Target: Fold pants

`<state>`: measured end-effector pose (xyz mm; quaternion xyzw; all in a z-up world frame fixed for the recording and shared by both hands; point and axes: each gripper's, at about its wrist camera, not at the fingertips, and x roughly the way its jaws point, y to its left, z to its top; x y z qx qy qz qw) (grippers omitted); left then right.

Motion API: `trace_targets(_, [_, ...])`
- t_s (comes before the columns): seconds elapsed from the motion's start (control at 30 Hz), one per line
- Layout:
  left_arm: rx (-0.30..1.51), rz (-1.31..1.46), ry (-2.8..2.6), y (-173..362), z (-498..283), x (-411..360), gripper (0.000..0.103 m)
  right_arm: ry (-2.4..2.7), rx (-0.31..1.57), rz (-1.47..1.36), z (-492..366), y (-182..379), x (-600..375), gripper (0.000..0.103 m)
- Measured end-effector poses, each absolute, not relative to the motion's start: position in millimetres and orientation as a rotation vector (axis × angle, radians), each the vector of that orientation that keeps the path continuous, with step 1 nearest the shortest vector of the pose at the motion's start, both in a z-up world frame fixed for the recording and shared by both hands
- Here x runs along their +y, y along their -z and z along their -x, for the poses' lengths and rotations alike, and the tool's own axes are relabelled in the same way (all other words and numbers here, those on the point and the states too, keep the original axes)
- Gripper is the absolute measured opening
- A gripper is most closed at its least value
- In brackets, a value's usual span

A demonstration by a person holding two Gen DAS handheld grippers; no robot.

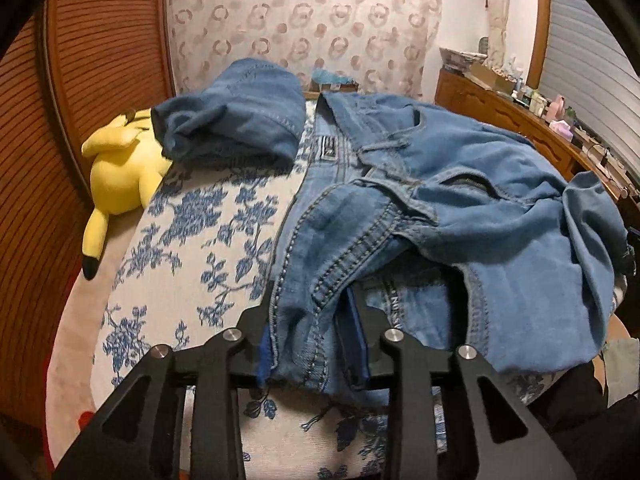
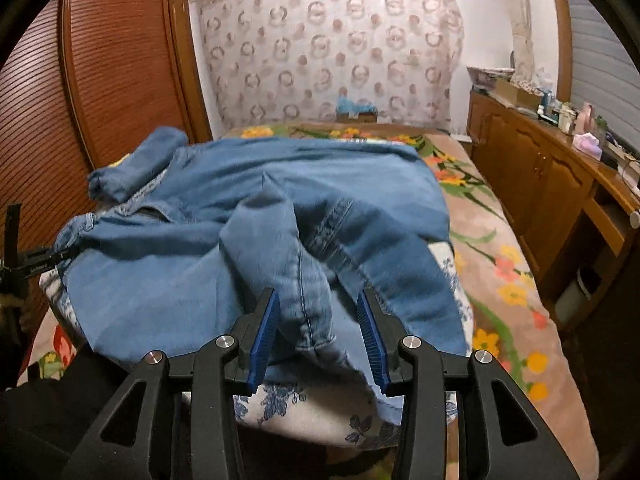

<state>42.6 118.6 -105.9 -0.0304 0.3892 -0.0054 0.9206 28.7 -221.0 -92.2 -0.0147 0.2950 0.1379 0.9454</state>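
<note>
Blue denim pants (image 1: 460, 200) lie rumpled across a white cushion with blue flowers (image 1: 208, 216). My left gripper (image 1: 312, 320) has its jaws apart around the studded waistband (image 1: 320, 248), denim bunched between the blue pads. In the right wrist view the pants (image 2: 248, 208) spread over the cushion, and my right gripper (image 2: 318, 320) stands open around a raised fold of a leg hem (image 2: 304, 308). The left gripper (image 2: 48, 260) shows at the far left edge of that view, at the pants' edge.
A second folded denim piece (image 1: 240, 116) and a yellow plush toy (image 1: 120, 172) sit at the far left. A wooden shutter door (image 1: 80, 80) is left, a cluttered wooden dresser (image 2: 560, 160) right. The floral bed cover (image 2: 500, 260) runs along the right.
</note>
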Motion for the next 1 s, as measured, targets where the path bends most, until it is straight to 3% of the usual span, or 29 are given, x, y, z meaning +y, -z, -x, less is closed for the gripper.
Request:
trace_targets(0.17, [0.807,0.080,0.014,110.5,-39.5,126.1,0.041,-0.305,0.621,0.024,-44.8,77.0,-240.0,0.042])
trace_targets(0.27, [0.808,0.084,0.009,111.5,-38.7,128.9,0.046,-0.330,0.634,0.040,-42.7,72.9,-245.3,0.028])
trace_targets(0.33, [0.808,0.102,0.013,112.6,-38.4,132.6,0.047,-0.347,0.640,0.046,-42.1,74.2,-247.3,0.010])
trace_targets(0.4, [0.806,0.111,0.018,113.4,-37.9,134.0,0.047,-0.350,0.624,0.044,-37.3,72.3,-250.7,0.005])
trace_targets(0.77, [0.803,0.114,0.056,113.4,-33.2,134.4,0.047,-0.120,0.377,0.010,-7.7,3.1,-336.1,0.004])
trace_targets(1.0, [0.799,0.100,0.076,111.9,-28.8,128.1,0.047,-0.105,0.353,0.026,1.6,3.7,-340.4,0.003])
